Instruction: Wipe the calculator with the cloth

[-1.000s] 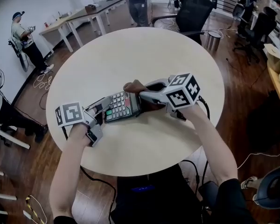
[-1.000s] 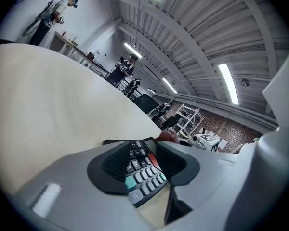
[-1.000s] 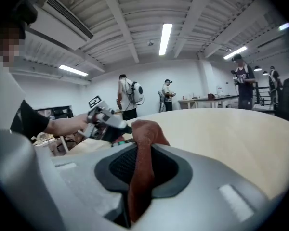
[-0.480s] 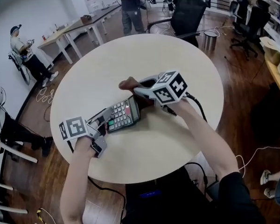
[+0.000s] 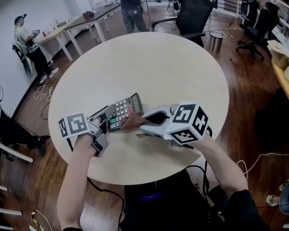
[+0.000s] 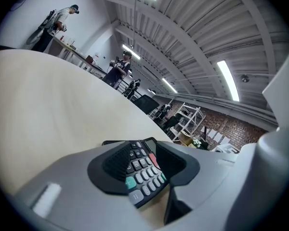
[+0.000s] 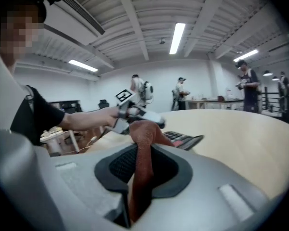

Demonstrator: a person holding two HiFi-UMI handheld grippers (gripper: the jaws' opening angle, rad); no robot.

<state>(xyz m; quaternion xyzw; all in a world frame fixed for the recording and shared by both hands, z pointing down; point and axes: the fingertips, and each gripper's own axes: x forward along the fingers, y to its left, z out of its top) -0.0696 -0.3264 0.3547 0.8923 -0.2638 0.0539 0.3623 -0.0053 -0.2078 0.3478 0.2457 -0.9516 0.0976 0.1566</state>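
While the left gripper [image 5: 107, 118] clamps the near end of a dark desk calculator with grey, red and green keys [image 5: 125, 110], the right gripper [image 5: 145, 124] pinches a rust-brown cloth [image 5: 133, 121] – its wad against the calculator's side. Calculator rests on a round pale-wood table [image 5: 159, 66] – towards the person's edge.

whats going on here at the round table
A person works at a round table with a gripper in each hand. The left gripper is clamped on the near end of a calculator, holding it steady. The right gripper pinches a reddish-brown cloth and has it against the calculator's keypad edge, as if wiping.
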